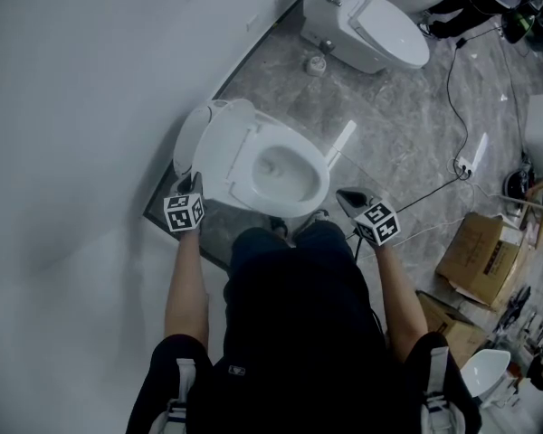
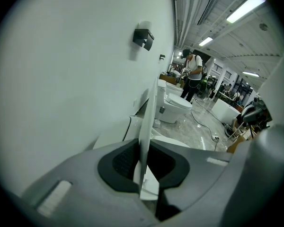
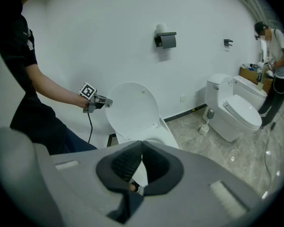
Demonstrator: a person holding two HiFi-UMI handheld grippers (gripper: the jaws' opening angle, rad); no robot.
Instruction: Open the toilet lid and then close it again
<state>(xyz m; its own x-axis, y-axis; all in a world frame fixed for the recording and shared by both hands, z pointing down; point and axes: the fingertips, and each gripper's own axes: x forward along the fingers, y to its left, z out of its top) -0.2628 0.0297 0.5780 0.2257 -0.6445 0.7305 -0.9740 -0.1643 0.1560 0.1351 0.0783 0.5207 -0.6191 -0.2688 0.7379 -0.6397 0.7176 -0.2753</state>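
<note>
With the toilet lid (image 3: 132,109) upright behind the bowl (image 1: 281,165) and pinched at its edge by the left claw (image 2: 144,171), it should be lowered slowly, the right claw (image 3: 140,150), closed on nothing, being held clear.

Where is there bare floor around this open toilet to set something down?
Free: the grey marble floor between the open white toilet and the second white toilet beyond it. Crowded: the right side, with a black cable and brown cardboard boxes. The white wall closes the left.
</note>
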